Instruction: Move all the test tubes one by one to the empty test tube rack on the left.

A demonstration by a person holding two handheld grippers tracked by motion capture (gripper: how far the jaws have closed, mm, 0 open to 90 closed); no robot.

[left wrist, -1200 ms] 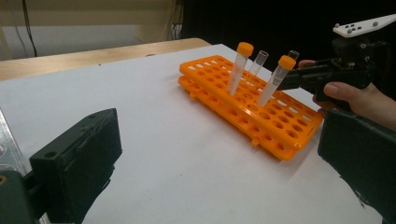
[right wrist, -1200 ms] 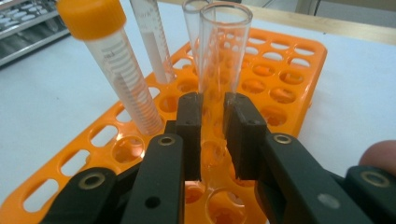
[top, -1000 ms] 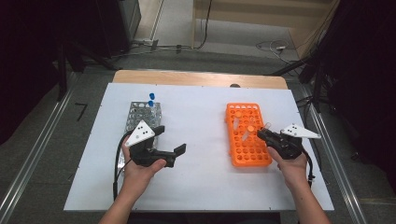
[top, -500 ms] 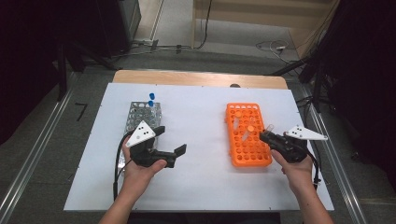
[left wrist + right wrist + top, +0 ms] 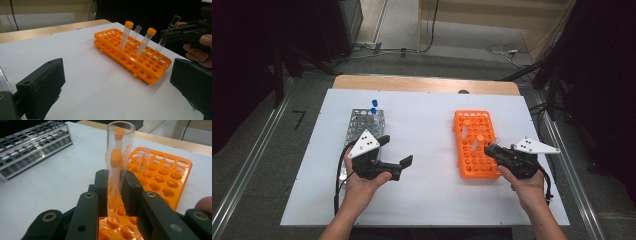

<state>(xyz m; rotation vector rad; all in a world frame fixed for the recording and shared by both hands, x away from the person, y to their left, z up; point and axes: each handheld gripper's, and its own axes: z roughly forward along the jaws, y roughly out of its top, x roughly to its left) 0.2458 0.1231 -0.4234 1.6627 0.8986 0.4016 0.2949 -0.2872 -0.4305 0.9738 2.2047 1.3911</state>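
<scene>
Starting at the left of the high view, we see a metal rack (image 5: 364, 127) lying on the white table (image 5: 427, 200), with two blue-capped tubes (image 5: 373, 106) standing at its far end. Just below it, in the lower left of the frame, a hand holds our left gripper (image 5: 399, 165); its jaws stand wide apart with nothing between them, and in the left gripper view the two black jaws sit at the bottom corners with bare table between them. Right of centre in the high view lies the orange rack (image 5: 474, 145), well apart from the metal one. In the left gripper view it carries two orange-capped tubes (image 5: 125, 35) and one open clear tube (image 5: 136, 31), all standing in its holes. At the lower right of the high view, our right gripper (image 5: 492, 150) reaches over the near right edge of the orange rack. Its jaws are closed on a clear glass tube (image 5: 116, 167), open at the top, gripped on its lower half. In the right gripper view this tube stands upright in the middle of the frame, its rounded bottom just above the holes of the orange rack and not inside one.
</scene>
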